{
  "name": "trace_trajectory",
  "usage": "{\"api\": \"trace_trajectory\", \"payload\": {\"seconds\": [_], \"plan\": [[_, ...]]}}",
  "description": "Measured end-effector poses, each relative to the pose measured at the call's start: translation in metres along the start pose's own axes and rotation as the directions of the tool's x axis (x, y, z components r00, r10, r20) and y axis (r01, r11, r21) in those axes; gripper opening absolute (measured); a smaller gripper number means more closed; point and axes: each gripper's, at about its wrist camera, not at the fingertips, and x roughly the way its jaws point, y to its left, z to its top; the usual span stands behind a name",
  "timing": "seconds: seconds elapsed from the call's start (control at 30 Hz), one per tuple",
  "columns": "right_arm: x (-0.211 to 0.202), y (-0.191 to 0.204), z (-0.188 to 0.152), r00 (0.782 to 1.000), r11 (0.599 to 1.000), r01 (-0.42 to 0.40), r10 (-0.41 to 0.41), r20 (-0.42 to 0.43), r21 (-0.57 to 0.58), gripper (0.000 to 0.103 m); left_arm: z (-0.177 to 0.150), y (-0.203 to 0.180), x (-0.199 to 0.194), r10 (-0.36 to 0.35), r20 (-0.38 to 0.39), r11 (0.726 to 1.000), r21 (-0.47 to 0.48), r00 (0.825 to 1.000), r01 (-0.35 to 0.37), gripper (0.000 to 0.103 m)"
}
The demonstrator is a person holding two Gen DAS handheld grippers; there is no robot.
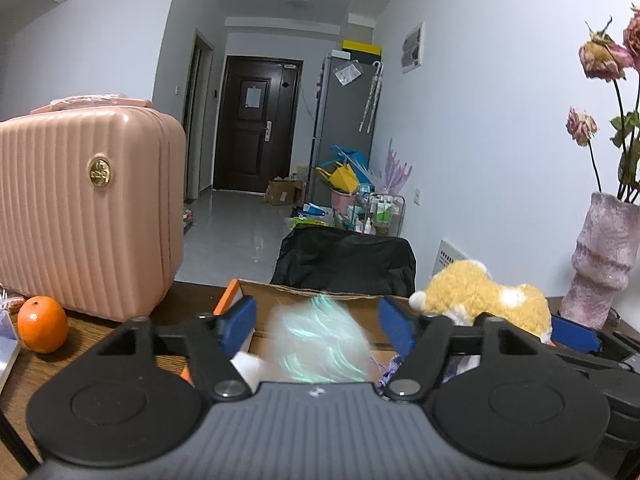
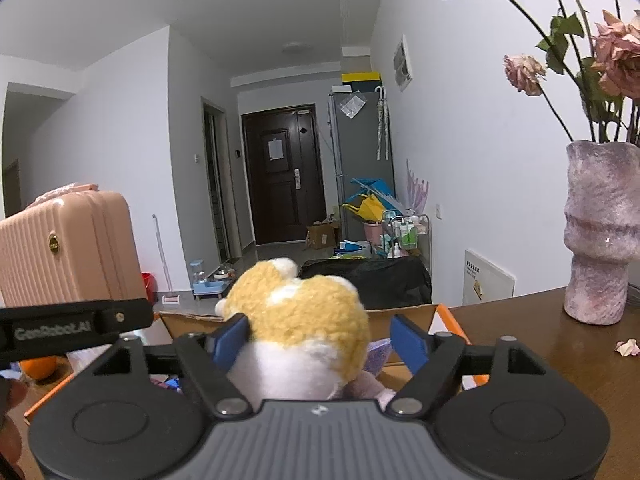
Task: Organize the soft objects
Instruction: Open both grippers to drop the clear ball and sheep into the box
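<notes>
Left wrist view: left gripper point(image 1: 318, 320) hangs over the cardboard box point(image 1: 320, 296), blue pads spread wide, nothing between them.
Fluffy toy: a white, pale-green streaked soft thing point(image 1: 316, 344), blurred, sits below the spread pads, inside the box.
Purple knit: a bit of purple yarn point(image 1: 388, 368) shows low in the box, by the right pad.
Plush dog: the yellow-and-white plush point(image 1: 484, 300) is at the box's right side, with the other gripper's blue pad just beside it.
Right wrist view: right gripper point(image 2: 320, 344) has its jaws apart; the plush point(image 2: 296, 320) fills the gap, left pad against its fur, right pad clear of it. Released, not pinching!
Plush position: over the box point(image 2: 408, 316), with pink and purple soft pieces under it.
Table: brown wood point(image 2: 540, 360), a fallen petal point(image 2: 628, 347) lying on it.
Left side: pink ribbed case point(image 1: 88, 208) standing upright, an orange point(image 1: 42, 324) just in front of it.
Right side: mauve vase point(image 2: 600, 232) holding dried roses point(image 2: 524, 74), well apart from the box.
</notes>
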Motion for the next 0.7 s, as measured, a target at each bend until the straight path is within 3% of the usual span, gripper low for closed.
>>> {"api": "trace_trajectory", "payload": {"seconds": [0.2, 0.27, 0.7], "plan": [[-0.006, -0.006, 0.004, 0.999, 0.999, 0.037, -0.038, 0.034, 0.024, 0.103, 0.004, 0.006, -0.007, 0.010, 0.013, 0.999, -0.033, 1.000, -0.009, 0.098], [-0.008, -0.007, 0.004, 0.998, 0.999, 0.044, -0.045, 0.048, 0.026, 0.103, 0.006, 0.008, -0.010, 0.023, 0.019, 0.999, -0.042, 1.000, -0.022, 0.102], [-0.014, -0.002, 0.001, 0.997, 0.998, 0.059, -0.059, 0.052, -0.005, 0.103, 0.007, 0.017, -0.017, 0.089, 0.020, 0.995, -0.051, 0.996, -0.088, 0.103]]}}
